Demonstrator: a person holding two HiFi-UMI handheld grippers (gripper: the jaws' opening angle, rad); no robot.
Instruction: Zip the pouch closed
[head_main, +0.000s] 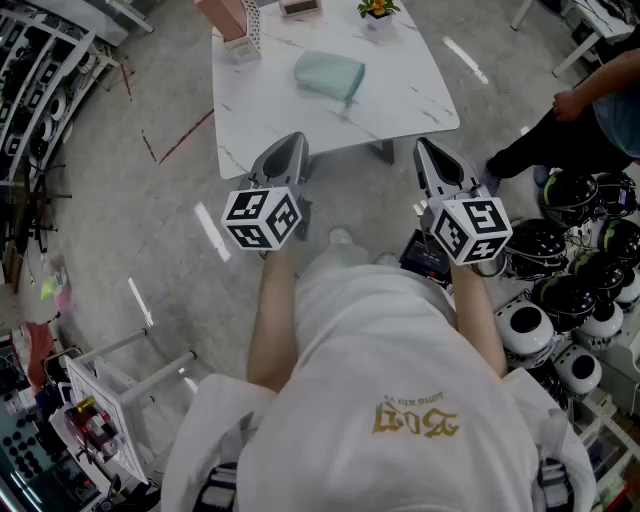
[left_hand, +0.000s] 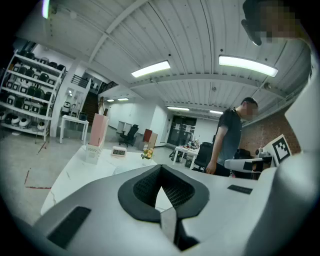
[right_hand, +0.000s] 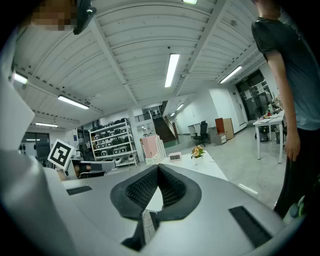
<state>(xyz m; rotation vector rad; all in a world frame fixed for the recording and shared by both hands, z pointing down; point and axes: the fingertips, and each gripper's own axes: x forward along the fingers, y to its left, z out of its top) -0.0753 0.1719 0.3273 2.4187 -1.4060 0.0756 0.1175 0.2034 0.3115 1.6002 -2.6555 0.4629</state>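
White shirt (head_main: 400, 360) fills the foreground. Beyond it, the left gripper (head_main: 290, 145) and right gripper (head_main: 427, 150) are both pinched together on nothing. The table (head_main: 410, 105) has its near edge by their tips. The pouch (head_main: 329, 74) lies farther ahead on the table, between the two jaw lines and well apart from them. Bare floor (head_main: 130, 190) opens left of the left jaws, while helmets (head_main: 560, 290) crowd right of the right jaws.

The white, marble-veined tabletop (head_main: 400, 100) carries a mint-green pouch (head_main: 329, 74) lying flat near its middle. Along the far edge stand a pink box (head_main: 222, 15) in a white perforated holder (head_main: 246, 42), a small digital clock (head_main: 300, 7) and a potted flower (head_main: 378, 10).
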